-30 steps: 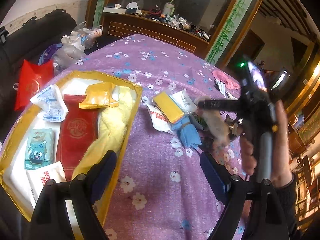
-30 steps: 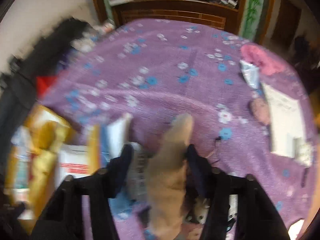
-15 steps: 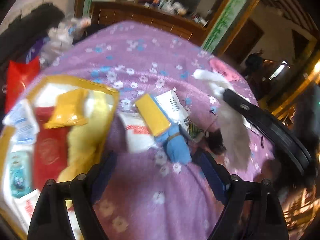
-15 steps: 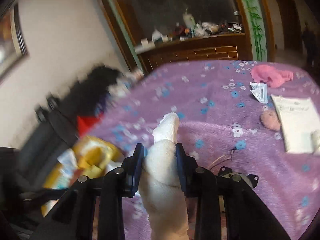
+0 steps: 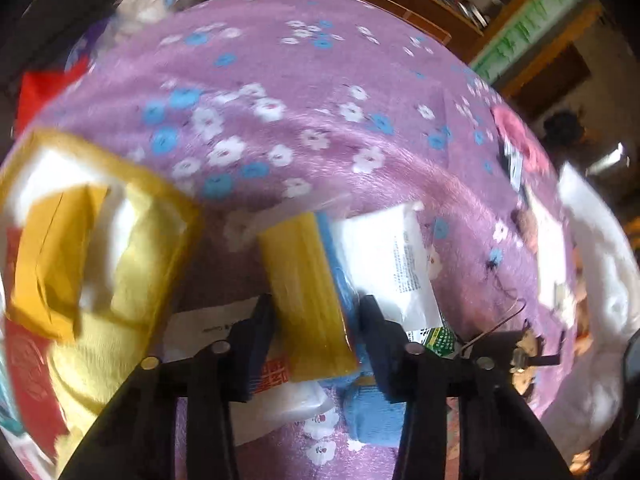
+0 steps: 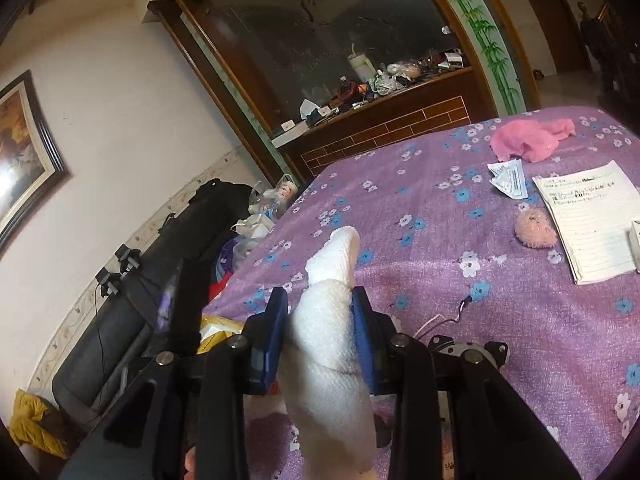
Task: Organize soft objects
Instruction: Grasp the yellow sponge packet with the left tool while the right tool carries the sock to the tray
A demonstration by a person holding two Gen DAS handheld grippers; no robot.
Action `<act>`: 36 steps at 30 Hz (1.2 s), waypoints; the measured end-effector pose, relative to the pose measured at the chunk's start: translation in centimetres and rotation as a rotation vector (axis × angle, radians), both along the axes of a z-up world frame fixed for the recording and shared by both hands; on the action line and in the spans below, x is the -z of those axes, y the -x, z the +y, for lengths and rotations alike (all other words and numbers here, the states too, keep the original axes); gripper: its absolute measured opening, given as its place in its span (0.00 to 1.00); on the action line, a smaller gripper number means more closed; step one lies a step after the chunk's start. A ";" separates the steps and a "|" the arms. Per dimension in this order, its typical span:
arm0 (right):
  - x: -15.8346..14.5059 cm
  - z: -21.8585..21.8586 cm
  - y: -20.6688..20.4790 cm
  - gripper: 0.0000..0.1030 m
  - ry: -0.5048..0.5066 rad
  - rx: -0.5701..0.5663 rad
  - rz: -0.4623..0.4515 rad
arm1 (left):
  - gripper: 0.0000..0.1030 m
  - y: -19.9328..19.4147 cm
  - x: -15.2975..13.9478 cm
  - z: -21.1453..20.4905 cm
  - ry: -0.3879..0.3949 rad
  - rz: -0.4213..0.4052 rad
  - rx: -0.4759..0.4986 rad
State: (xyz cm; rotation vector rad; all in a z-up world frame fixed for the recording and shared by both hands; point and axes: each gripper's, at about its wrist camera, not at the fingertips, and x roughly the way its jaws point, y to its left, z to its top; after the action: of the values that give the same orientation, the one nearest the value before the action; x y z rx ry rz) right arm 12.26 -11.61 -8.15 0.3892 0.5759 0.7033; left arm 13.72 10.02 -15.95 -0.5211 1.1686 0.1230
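Observation:
My right gripper [image 6: 318, 336] is shut on a rolled white cloth [image 6: 330, 344] and holds it up above the purple flowered bedspread [image 6: 440, 248]. My left gripper [image 5: 316, 336] is low over a yellow packet [image 5: 308, 292], one finger on each side of it; the frame is blurred and I cannot tell whether the pads touch it. The yellow-rimmed tray [image 5: 176, 208] at the left holds a yellow towel [image 5: 132, 264], a mustard pouch [image 5: 48, 256] and a red packet [image 5: 24, 364]. A blue cloth [image 5: 372, 412] and white packets [image 5: 392, 256] lie beside the yellow packet.
A pink cloth [image 6: 528, 140], a pink fluffy ball [image 6: 535, 228], a lined paper sheet [image 6: 588, 220] and a small white sachet [image 6: 510, 178] lie on the bed's right side. A dark sofa [image 6: 168, 264] stands left of the bed. A wooden cabinet [image 6: 384, 120] stands behind.
My left gripper has dropped forward onto the yellow packet and its fingers have narrowed around it. My right gripper has lifted the white cloth higher and tilted up.

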 end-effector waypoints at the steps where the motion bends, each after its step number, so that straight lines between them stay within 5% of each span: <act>1: 0.0 0.1 0.0 0.31 0.003 -0.003 0.002 | 0.40 0.6 -0.1 0.2 0.028 -0.013 -0.011; 10: 0.0 1.0 1.2 0.31 -0.020 -0.065 -0.030 | 0.39 9.7 -4.8 0.9 0.103 -0.222 -0.012; 20: 0.6 5.9 4.2 0.31 0.018 -0.279 -0.074 | 0.39 22.1 -8.3 9.3 -0.051 -0.270 -0.119; 27: -1.0 12.4 5.8 0.31 0.023 -0.382 0.023 | 0.39 22.4 -6.7 13.2 -0.174 -0.220 -0.152; 36: 0.9 24.7 4.2 0.31 0.156 -0.441 0.079 | 0.39 19.4 -2.0 16.1 -0.152 -0.117 -0.098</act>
State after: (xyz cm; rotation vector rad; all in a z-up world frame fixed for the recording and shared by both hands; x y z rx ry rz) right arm 8.06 13.09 -9.01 0.1429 0.7977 1.0597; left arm -5.71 26.11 -13.97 -0.4453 1.0105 0.2607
